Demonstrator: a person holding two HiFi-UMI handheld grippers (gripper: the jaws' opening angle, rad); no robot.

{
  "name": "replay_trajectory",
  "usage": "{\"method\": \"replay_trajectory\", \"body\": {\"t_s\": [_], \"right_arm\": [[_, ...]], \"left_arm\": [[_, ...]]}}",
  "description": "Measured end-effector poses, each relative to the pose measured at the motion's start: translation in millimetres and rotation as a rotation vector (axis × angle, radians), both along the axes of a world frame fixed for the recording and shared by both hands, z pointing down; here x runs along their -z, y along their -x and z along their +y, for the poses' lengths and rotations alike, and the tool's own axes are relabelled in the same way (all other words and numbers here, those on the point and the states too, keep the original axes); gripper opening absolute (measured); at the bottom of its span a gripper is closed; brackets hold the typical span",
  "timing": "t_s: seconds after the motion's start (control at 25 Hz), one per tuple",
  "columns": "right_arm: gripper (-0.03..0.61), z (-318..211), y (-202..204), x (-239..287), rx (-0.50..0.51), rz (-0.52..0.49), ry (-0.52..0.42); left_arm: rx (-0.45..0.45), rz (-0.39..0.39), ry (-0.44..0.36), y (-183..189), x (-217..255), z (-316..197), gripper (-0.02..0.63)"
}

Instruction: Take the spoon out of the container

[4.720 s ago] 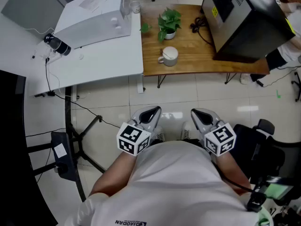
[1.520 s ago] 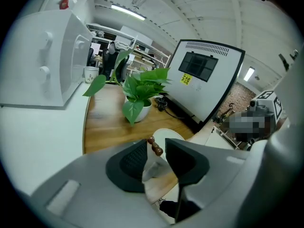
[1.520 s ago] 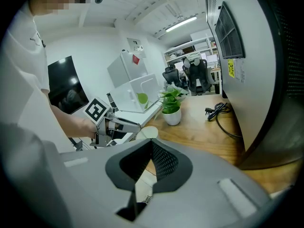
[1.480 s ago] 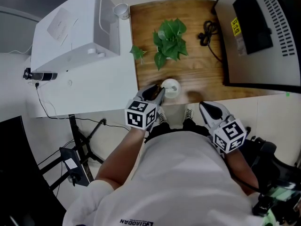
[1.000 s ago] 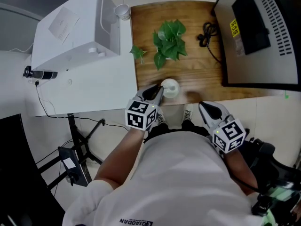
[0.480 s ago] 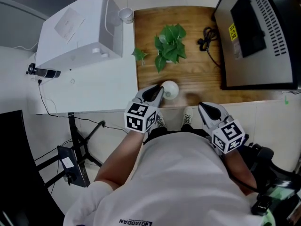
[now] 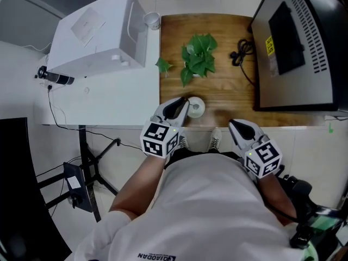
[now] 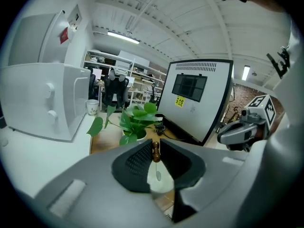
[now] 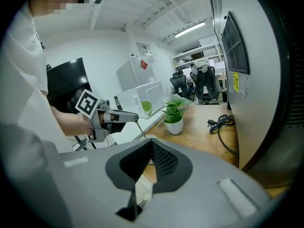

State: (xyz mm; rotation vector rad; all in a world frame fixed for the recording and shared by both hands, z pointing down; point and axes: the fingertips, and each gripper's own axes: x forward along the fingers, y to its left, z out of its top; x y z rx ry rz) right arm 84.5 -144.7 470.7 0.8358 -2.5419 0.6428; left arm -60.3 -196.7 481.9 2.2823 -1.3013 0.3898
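Your left gripper (image 7: 184,103) is pinching the spoon (image 8: 155,151) by its wooden tip, shaft hanging toward 6 o'clock into the white cup (image 7: 200,112), so out is 12; your right gripper (image 7: 235,125) is closed on nothing, farther off.

"What's the table (image 7: 223,91) at twelve o'clock made of?"

"Grained wood, satin finish. The cup (image 7: 196,106) on it is glossy white."

"And the spoon (image 8: 155,152)?"

"Brown wooden knob and a thin shiny metal stem, between matt black ribbed pads (image 8: 137,159)."
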Motion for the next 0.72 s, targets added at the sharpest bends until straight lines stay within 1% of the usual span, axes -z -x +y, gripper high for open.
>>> {"method": "replay_trajectory", "body": {"t_s": [0.24,0.4,0.6,0.72], "right_arm": [[0.008,-4.4,-10.8,2.2,0.042,-0.014,-0.008],[0.008,-2.5,-16.8,4.0,0.091,-0.027,-0.013],[0.008,0.8,-21.4,4.1,0.139,-0.042,-0.028],[0.008,6.7,-21.7,6.1,0.149,-0.045,-0.039]], "left_arm": [[0.019,0.007,-0.054,-6.7,19.1,3.1,0.055],[0.063,0.01,-0.088,-12.9,33.1,9.2,0.055],[0.126,0.005,-0.149,-17.8,53.5,28.6,0.054],[0.135,-0.003,-0.173,-17.7,62.5,44.3,0.054]]}}
